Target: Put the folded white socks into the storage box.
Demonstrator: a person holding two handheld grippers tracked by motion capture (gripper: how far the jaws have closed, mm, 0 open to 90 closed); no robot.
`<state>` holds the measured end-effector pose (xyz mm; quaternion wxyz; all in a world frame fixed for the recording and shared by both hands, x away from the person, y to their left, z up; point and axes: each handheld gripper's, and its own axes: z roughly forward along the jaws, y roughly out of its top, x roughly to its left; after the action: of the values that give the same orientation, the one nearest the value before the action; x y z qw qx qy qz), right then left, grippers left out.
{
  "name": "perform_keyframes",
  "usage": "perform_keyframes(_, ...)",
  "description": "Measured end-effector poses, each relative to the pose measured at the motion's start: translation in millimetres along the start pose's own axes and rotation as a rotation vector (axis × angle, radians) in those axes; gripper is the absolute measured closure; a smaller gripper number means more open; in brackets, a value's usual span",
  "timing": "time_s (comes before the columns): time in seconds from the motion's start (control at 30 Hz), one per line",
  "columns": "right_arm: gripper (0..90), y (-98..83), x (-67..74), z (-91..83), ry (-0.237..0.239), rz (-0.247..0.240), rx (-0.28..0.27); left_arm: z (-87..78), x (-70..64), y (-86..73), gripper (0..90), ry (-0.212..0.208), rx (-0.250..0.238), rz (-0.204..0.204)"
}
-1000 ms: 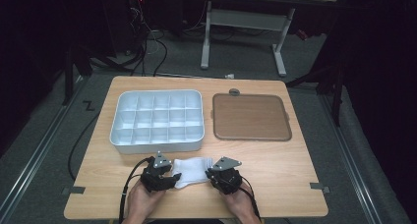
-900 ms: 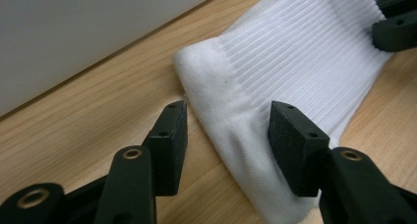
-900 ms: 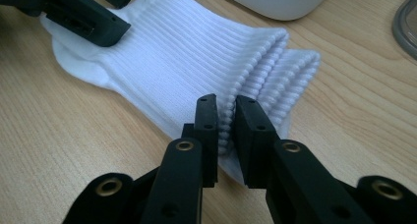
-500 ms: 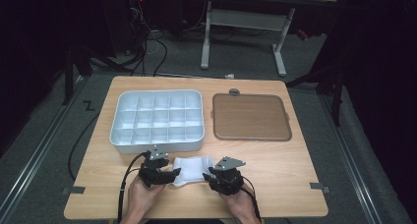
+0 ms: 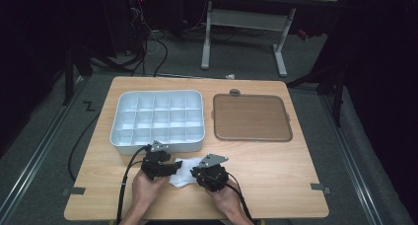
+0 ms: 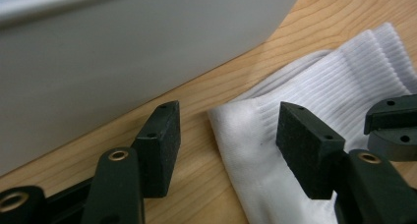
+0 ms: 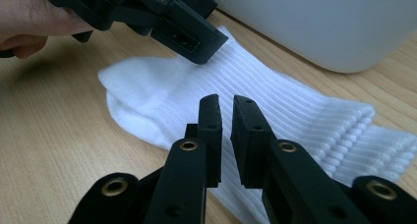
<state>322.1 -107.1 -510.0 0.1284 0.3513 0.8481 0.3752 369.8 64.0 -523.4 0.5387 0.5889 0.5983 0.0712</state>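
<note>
A white ribbed sock lies flat on the wooden table, just in front of the white compartment tray. My left gripper is at the sock's left end, open. In the left gripper view the left gripper straddles the sock at its folded edge, one finger on bare wood. My right gripper is at the sock's right side. In the right gripper view the right gripper hovers over the sock, jaws nearly together with nothing seen between them.
A brown flat tray lies to the right of the white tray. The white tray's wall rises close behind the left gripper. Bare wood stretches to the right of the hands. Cables and a desk frame stand on the floor beyond the table.
Both grippers have come closer together, the right one shifting left and the left one slightly toward the tray. The sock now looks shorter and more bunched than a second ago.
</note>
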Motion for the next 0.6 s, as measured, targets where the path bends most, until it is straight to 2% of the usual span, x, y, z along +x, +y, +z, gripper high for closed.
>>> perform_keyframes(0.13, 83.8, -2.8, -1.9, 1.7, -0.01, 0.009, 0.013, 3.5, 1.2, -0.1, 44.7, -0.01, 0.007, -0.022)
perform_keyframes(0.27, 84.4, -6.8, -4.0, 5.5, -0.02, 0.003, 0.033, 5.6, 1.9, -1.4, 49.9, -0.009, 0.007, -0.021)
perform_keyframes(0.47, 84.4, -8.4, -4.9, 6.1, -0.017, 0.003, 0.039, 6.2, 2.6, -3.8, 53.3, -0.012, 0.013, -0.009)
perform_keyframes(0.6, 84.3, -9.0, -4.4, 7.2, -0.02, -0.005, 0.036, 5.0, 1.6, -5.7, 60.8, -0.016, 0.021, 0.008)
